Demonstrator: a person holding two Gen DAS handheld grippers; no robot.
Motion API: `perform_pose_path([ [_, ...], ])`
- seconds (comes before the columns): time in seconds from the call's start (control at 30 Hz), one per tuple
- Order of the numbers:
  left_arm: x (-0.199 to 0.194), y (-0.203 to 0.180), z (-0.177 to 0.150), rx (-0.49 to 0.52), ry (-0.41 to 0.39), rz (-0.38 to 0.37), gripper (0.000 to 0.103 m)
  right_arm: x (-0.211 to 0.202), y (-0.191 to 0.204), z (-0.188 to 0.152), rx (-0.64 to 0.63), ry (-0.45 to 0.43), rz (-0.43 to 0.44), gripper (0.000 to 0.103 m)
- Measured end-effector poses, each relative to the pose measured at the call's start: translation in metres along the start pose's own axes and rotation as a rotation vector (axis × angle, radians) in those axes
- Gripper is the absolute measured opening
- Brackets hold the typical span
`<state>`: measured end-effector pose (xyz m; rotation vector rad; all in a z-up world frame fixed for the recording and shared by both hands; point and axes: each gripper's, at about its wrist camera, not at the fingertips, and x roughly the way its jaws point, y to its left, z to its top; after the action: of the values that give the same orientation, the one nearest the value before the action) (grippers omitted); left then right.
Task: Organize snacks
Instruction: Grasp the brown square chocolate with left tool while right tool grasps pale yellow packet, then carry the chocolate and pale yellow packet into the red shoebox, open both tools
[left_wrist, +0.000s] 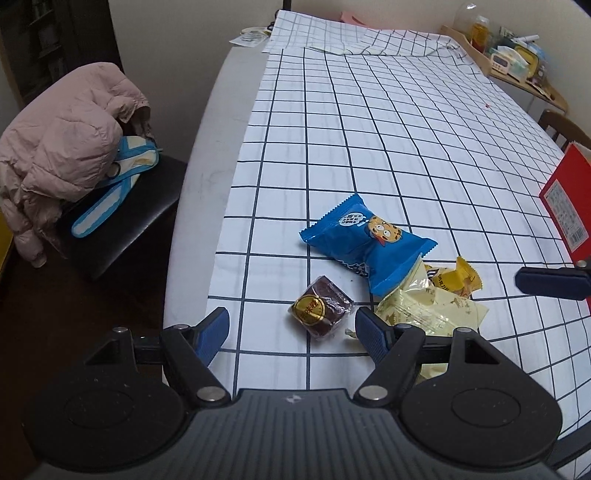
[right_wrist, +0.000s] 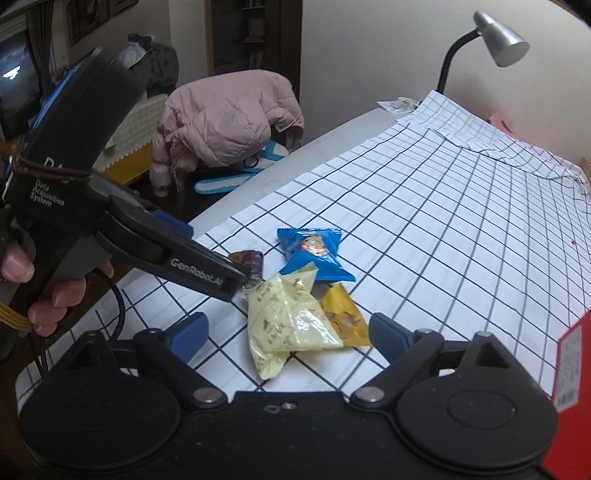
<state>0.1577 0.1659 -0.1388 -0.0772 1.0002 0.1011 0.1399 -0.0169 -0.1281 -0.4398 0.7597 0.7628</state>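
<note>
Both tools apart, left tool (left_wrist: 291, 325) straddling brown cake (left_wrist: 320, 307), snacks near checked cloth (left_wrist: 406, 147) edge

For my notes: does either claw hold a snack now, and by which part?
Nothing is held. The left claw is open around the brown cake, not touching. The right claw is open over the cream packet.

black tongs (left_wrist: 291, 328), blue pads, silver screws, white lettering

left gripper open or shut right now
Open: the left gripper has its jaws spread wide, with the brown wrapped cake between them, untouched.
</note>
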Motion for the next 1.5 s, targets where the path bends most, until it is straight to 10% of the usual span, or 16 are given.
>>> perform_pose_path([
  [0.27,0.010,0.003,0.003,0.023,0.007,-0.048,0.072,0.026,0.013,-0.001,-0.049,0.036,-0.038,0.076],
  [0.6,0.014,0.001,0.003,0.036,0.033,-0.122,0.040,0.032,0.028,-0.007,-0.129,0.059,-0.131,0.052],
  [1.5,-0.067,-0.022,-0.007,-0.064,-0.009,-0.158,0.038,-0.059,-0.007,-0.024,0.088,-0.003,-0.136,0.039],
])
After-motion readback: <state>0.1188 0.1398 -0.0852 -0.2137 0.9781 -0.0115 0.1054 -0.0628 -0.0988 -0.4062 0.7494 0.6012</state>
